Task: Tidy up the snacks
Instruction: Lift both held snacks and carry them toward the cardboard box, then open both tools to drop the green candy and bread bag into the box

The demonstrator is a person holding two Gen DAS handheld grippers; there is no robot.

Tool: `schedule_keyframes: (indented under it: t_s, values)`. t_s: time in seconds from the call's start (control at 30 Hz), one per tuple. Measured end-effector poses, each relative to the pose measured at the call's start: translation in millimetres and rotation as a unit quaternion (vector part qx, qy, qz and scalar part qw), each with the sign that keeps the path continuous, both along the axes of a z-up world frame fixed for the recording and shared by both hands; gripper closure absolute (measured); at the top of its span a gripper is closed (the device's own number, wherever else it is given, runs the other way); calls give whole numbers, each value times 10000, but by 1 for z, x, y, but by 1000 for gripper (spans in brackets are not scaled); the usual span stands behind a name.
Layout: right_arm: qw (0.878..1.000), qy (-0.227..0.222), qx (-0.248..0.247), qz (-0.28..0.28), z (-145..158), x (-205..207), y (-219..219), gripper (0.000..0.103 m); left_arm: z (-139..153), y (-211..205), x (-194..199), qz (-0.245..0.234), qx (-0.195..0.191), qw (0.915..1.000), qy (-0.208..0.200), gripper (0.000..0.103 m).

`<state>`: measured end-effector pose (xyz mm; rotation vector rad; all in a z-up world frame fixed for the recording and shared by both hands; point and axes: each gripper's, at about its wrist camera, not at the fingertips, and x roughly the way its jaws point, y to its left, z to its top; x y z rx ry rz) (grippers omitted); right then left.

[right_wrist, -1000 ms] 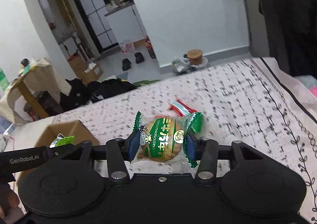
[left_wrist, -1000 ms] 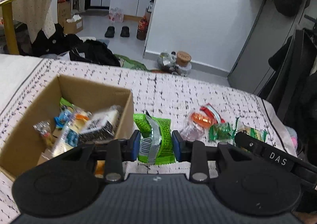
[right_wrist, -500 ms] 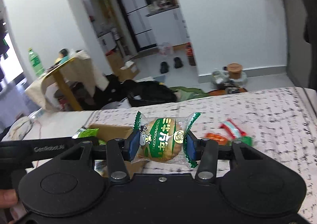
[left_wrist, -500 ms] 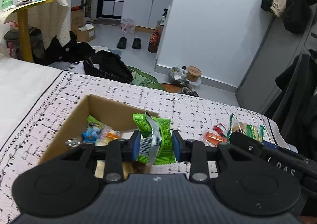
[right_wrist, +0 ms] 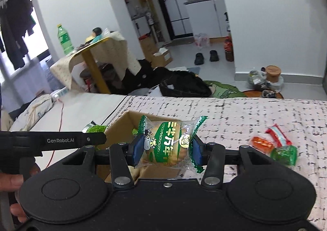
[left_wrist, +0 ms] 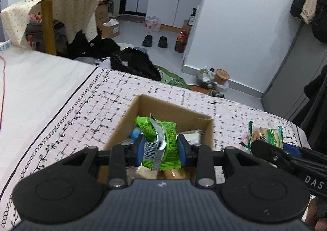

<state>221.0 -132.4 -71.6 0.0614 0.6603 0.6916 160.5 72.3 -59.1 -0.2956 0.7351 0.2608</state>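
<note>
1. Left wrist view: my left gripper is clamped on a green snack packet, blue pads pressing both sides, packet upright with a silver seam facing the camera.
2. It hangs over the open cardboard box, which sits on the patterned bed cover; more wrapped snacks lie inside the box.
3. Right wrist view: my right gripper is closed on a wrapped bun in clear and green wrapping, held above the box's near corner.
4. Loose on the cover, right of the box: an orange packet, a red-and-white packet, a green packet.
5. Each gripper shows at the edge of the other's view.
</note>
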Motion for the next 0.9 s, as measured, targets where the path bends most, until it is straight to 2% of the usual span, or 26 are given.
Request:
schedule_keyframes:
  t_s: [0.33, 0.63, 0.77, 0.87, 0.9]
  values:
    - [9996, 119, -12, 261, -5, -7, 23, 56, -17, 16, -8, 134, -110, 9993, 320, 70]
    - [9980, 389, 62, 504, -11, -7, 44, 56, -9, 31, -18, 289, -113, 9992, 246, 64]
    - [9961, 546, 111, 688, -14, -7, 55, 55, -6, 35, -22, 327, -157, 9991, 213, 58]
    - [9938, 726, 146, 832, -18, -9, 63, 46, -5, 36, -24, 335, -144, 9991, 197, 54]
    - [9939, 741, 122, 810, -18, -10, 64, 37, -4, 37, -25, 336, -142, 9991, 193, 53]
